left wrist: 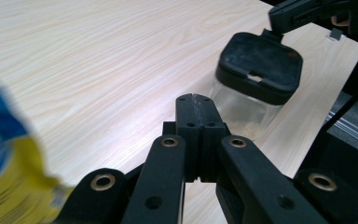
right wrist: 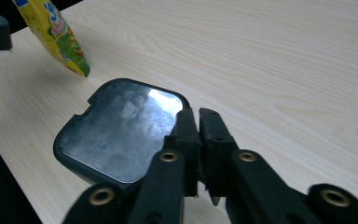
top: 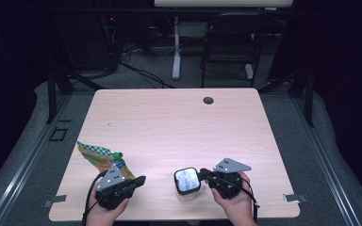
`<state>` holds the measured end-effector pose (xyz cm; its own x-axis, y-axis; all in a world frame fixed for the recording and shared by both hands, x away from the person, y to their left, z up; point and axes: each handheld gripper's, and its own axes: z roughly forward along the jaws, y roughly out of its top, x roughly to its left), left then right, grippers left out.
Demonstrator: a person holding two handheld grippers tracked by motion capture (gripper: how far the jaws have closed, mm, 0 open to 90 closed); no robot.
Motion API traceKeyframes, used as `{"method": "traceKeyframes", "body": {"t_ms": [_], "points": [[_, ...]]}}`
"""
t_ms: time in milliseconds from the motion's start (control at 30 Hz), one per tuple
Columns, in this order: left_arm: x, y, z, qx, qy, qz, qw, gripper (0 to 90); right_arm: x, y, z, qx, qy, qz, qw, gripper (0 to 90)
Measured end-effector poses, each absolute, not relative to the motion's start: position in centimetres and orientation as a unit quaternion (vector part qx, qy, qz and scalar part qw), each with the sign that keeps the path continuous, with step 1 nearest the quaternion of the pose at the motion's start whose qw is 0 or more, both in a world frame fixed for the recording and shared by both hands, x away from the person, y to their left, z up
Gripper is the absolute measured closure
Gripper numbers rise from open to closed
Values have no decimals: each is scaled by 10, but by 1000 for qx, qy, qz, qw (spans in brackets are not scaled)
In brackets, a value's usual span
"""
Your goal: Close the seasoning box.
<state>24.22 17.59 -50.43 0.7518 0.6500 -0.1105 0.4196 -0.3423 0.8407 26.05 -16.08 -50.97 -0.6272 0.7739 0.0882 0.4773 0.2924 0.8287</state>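
Scene: a pale wooden table [top: 169, 122] with two things at its near edge, a clear container and a snack bag.
Container: a clear, square-ish jar [top: 187, 183] with a black-rimmed lid [right wrist: 121, 133], standing upright near the middle of the near edge, just left of the right gripper.
Bag: a yellow and green snack bag [top: 101, 157] at the near left, tilted, its top end pointing to the far left; it seems to rest partly on the table, though how it is held up is hard to read.
Left gripper: the left gripper [top: 139, 180] sits at the near left just beside the bag's near end; in the left gripper view its jaws are pressed together with nothing between them.
Right gripper: the right gripper [top: 202, 176] lies level at the jar's right side, tips at the lid's rim. In the right gripper view a narrow slit shows between the jaws; whether they pinch the lid's edge I cannot tell, probably a thin tab.
Step in hand: likely steadying or opening the jar so the bag's contents can go in.
How to do it well: keep the right hand level so the jar does not tip, grip the rim squarely, and lift the lid straight rather than dragging the jar toward the edge.
Risk: the jar stands close to the near edge; a sideways pull could slide it off.
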Motion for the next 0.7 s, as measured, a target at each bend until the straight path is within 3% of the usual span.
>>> {"method": "traceKeyframes", "body": {"t_ms": [700], "points": [[252,124,-523,830,303,86,460,900,258,-161,-513,407,777,448,172,872]]}}
